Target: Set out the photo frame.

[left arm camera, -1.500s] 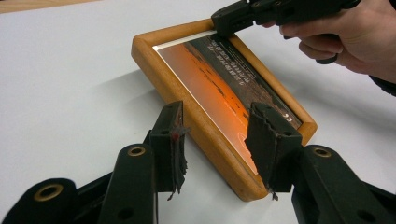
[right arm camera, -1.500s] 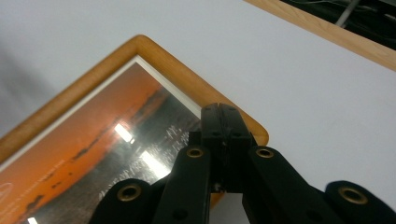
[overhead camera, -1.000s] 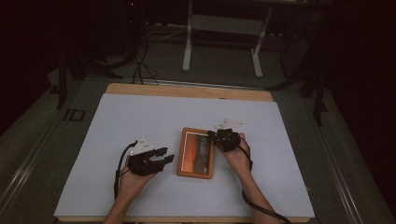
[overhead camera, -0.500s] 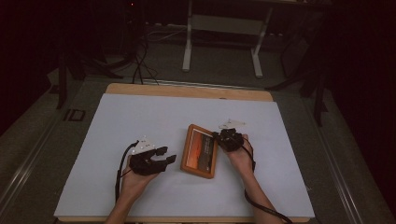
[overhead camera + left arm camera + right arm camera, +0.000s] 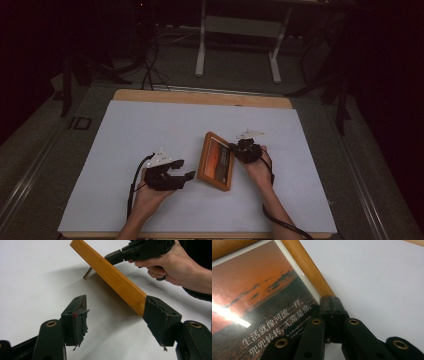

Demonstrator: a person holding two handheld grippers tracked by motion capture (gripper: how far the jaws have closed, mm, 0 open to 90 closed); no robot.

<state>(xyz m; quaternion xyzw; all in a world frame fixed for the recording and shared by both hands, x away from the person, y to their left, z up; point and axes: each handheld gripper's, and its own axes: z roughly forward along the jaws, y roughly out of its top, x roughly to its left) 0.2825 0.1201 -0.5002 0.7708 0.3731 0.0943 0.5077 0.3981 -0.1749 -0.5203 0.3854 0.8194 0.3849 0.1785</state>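
frame [image 5: 217, 161] tilted, right gripper [image 5: 239, 150] pinching its edge; left gripper [image 5: 186, 170] opening beside.

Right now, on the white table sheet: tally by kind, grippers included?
Wooden photo frame with sunset picture: 1
Black two-jaw grippers: 2, left gripper with jaws apart, just been opening, nothing between them; right gripper shut on the frame's edge
White table sheet: 1
Total: 4

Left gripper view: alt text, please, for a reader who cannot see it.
A wooden picture frame stands tilted on the white table, gripped at its upper edge by the right tool in a hand. The left tool's black jaws have just been opening, with nothing pressed between them.
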